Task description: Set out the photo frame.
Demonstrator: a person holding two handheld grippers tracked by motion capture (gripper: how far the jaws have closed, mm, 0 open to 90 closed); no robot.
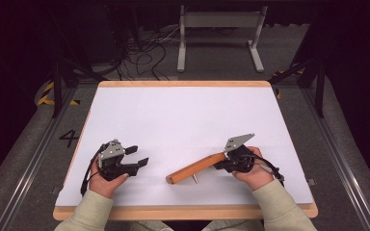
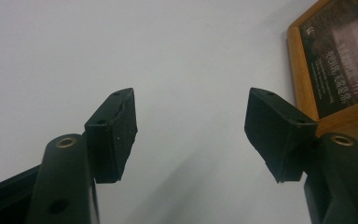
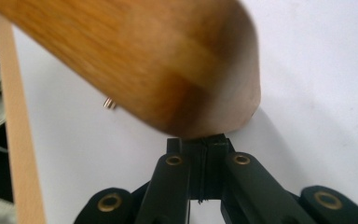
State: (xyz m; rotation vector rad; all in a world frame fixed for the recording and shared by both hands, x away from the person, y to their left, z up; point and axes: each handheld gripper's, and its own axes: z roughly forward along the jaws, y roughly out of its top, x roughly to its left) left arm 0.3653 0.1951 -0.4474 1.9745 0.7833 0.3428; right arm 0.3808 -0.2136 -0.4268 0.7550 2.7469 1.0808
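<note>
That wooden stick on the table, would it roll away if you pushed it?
The stick looks round, so it may roll, though the small metal pin sticking out would probably stop it. It seems stiff, solid wood, unlikely to bend. The right gripper is at one end.

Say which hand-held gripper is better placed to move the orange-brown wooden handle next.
Right. The right hand-held gripper has its jaws shut at one end of the orange-brown wooden handle; whether they actually pinch it is unclear. The left hand-held gripper is open and empty, well apart from it on the white table.

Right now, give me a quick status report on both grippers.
Left gripper open, empty. Right gripper shut, against wooden handle. Small metal pin beside handle.
</note>
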